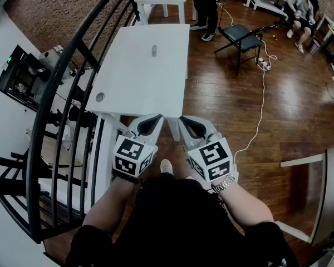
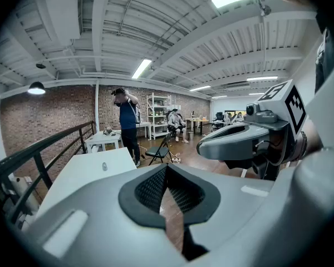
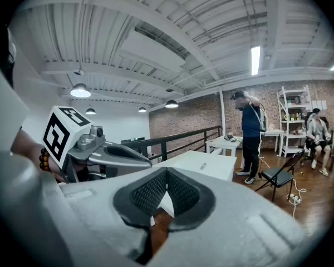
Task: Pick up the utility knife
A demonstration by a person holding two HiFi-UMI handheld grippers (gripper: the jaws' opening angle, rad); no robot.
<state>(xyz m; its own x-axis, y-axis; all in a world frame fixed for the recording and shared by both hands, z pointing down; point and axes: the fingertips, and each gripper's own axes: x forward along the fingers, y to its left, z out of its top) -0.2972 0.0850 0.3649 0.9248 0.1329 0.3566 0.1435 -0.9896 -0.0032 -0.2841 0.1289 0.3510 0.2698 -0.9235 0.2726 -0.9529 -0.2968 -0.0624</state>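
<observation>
The utility knife (image 1: 154, 50) is a small grey thing lying on the far half of the white table (image 1: 139, 82). It also shows small in the left gripper view (image 2: 104, 166) and the right gripper view (image 3: 203, 166). My left gripper (image 1: 157, 117) and right gripper (image 1: 181, 118) are side by side close to my body, at the table's near edge and well short of the knife. Both have their jaws together with nothing between them, as seen for the left gripper (image 2: 167, 169) and the right gripper (image 3: 167, 172).
A black railing (image 1: 72, 77) curves along the table's left side. A small round thing (image 1: 99, 97) sits near the table's front left corner. Beyond the table are a folding chair (image 1: 242, 38), a standing person (image 1: 206, 4) and a white cable (image 1: 260, 110) on the wooden floor.
</observation>
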